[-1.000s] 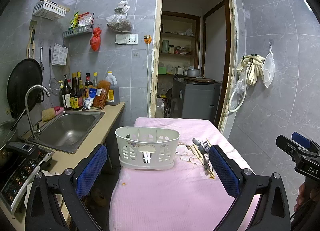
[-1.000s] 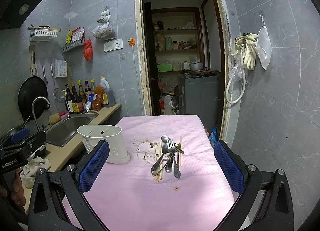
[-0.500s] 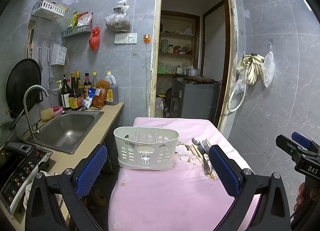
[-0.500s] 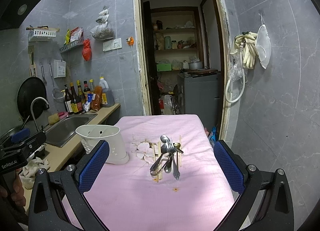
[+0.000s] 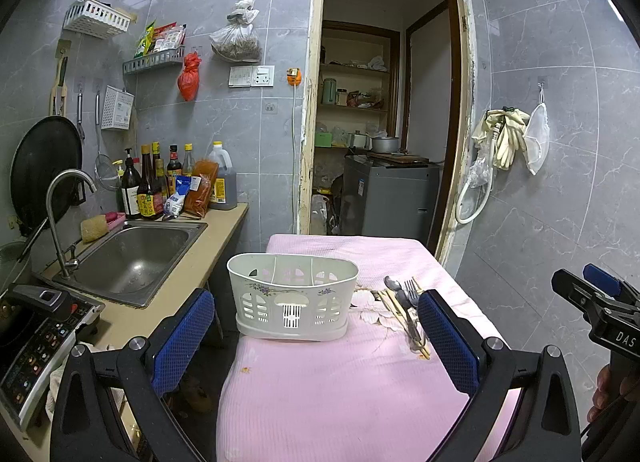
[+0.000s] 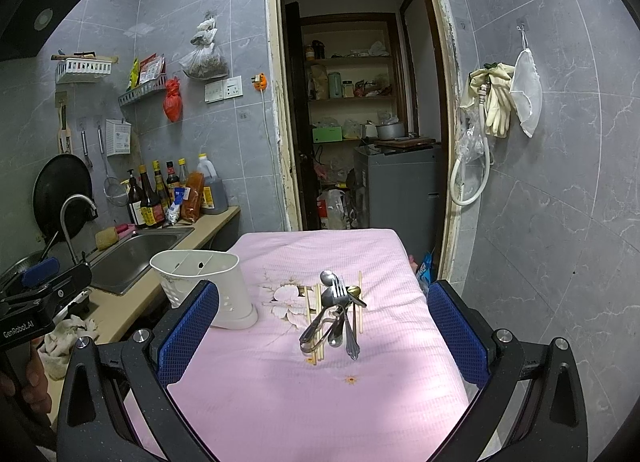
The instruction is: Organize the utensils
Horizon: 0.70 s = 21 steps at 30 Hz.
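Pink-clothed table [image 6: 280, 390]: white caddy [image 5: 292, 296] at its left edge, empty. Utensil pile [image 6: 334, 312] just right of caddy. Left gripper [image 5: 316, 336] and right gripper [image 6: 320, 326] both spread, holding nothing. Step: approach; next, right gripper must descend and pinch one utensil.

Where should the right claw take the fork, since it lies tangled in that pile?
Probably by its handle end, the part nearest the right claw, coming from above. The fork lies flat on the pink cloth, tines pointing away, crossing spoons and chopsticks; the near handle end looks clearest.
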{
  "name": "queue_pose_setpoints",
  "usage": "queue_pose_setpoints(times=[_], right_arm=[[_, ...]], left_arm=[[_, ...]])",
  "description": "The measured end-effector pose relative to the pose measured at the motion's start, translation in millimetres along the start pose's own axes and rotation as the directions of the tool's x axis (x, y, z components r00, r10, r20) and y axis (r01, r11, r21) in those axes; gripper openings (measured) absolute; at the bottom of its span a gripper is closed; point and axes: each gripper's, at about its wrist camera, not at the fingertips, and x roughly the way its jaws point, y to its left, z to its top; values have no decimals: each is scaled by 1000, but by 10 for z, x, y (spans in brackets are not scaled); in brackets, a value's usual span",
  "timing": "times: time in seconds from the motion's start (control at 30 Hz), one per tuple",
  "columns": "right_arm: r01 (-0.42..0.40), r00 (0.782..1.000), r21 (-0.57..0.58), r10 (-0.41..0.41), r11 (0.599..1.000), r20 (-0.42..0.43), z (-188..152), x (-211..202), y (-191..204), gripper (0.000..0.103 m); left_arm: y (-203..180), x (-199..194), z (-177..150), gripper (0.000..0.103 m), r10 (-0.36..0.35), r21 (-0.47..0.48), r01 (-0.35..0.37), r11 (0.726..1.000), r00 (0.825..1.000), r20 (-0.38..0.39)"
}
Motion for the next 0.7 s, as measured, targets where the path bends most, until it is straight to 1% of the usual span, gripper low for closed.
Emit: queue_pose_setpoints(times=[0.7], right_arm=[[3,1000,-1,-3,1000,-4,3,54,-32,102]], left_arm=[[-16,8,-4,103,0,-1,0,1000,1000,-2]])
